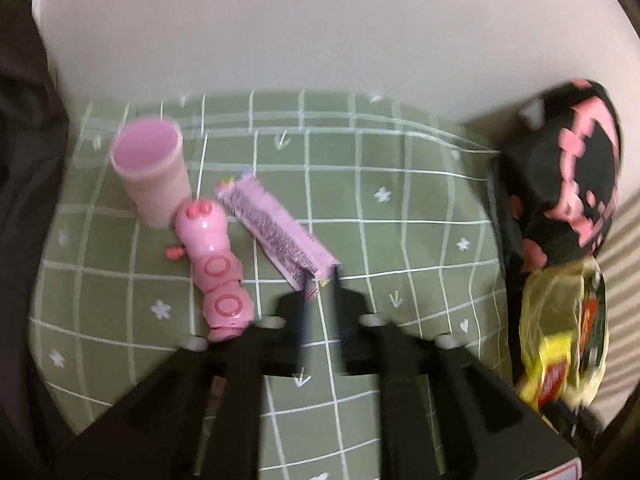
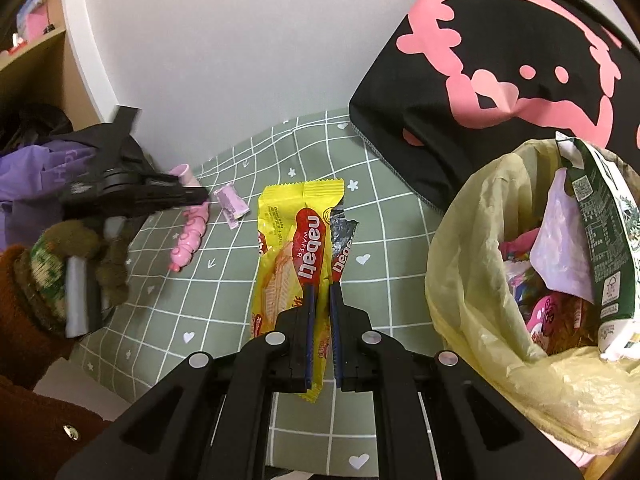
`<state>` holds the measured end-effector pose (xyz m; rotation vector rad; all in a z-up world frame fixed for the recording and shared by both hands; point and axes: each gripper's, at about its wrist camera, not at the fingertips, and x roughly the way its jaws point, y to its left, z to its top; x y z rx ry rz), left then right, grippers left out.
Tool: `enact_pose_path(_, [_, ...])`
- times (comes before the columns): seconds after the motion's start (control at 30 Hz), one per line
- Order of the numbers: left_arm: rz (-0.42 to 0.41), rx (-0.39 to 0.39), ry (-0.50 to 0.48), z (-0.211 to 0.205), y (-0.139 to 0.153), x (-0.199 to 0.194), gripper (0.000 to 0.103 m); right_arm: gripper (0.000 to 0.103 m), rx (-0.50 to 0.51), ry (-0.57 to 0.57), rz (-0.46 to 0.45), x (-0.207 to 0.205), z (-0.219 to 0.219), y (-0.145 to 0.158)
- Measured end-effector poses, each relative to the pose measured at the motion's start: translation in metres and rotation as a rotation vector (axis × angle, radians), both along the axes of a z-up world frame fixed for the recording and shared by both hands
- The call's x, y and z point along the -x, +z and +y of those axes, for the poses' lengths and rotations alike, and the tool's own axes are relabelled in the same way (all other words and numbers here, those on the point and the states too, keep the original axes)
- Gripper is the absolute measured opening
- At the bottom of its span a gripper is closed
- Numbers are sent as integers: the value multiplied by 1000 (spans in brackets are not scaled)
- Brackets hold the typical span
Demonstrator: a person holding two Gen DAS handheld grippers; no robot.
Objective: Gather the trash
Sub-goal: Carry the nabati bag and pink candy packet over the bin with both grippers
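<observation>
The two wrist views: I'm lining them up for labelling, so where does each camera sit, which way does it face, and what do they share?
Left wrist view: on the left gripper, looking down along its fingers at the purple wrapper on the green cloth; only gripper parts show.
Right wrist view: on the right gripper, facing down at the yellow wafer wrapper it grips; a gloved hand shows at left.
Shared: cloth, purple wrapper, pink toy, pink cup, black bag, trash bag.
</observation>
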<state>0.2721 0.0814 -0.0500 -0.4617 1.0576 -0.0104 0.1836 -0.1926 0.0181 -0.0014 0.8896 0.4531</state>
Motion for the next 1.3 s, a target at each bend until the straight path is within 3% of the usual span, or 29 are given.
enact_pose_path(0.03, [-7,0,18,-1,-6,-4,40,9,6,6,-4,2,0,0])
enact_pose_path(0.27, [48,-174,51,-18,-39,-42,40,9,46,5,-3,21,-8,0])
enact_pose_path(0.3, [45,-197,59,-20,-41,-47,36,9,50,2,-4,23,-10,2])
enact_pose_path(0.33, [44,-206,51,-23,-40,-51,18,9,52,-1,-7,25,-13,4])
enact_pose_path(0.4, [58,-176,29,-24,-37,-55,0,9,46,-14,-31,29,-21,13])
enact_pose_path(0.53, [-41,-71,-22,-35,4,-46,0,9,5,-66,-82,33,-40,34])
enact_pose_path(0.63, [-151,-13,-126,-62,52,-37,0,9,-31,-100,-122,31,-54,51])
enact_pose_path(0.77, [-293,4,-257,-103,109,-25,0,9,-18,-167,-208,23,-83,86])
enact_pose_path(0.87, [-315,-46,-244,-109,121,-27,1,9,21,-245,-248,16,-113,101])
enact_pose_path(0.9, [-313,-73,-221,-108,118,-30,3,9,21,-275,-253,15,-124,104])
enact_pose_path(1.0, [-222,-89,-118,-87,83,-36,37,9,-27,-328,-260,14,-151,106])
enact_pose_path(1.07, [-139,-54,-11,-66,47,-38,38,9,-35,-353,-271,18,-160,104])
enact_pose_path(1.17, [-55,-62,67,-50,3,-38,38,9,-39,-376,-255,17,-167,96])
enact_pose_path(1.3, [-18,-157,91,-45,-32,-49,38,9,-35,-374,-220,11,-167,88])
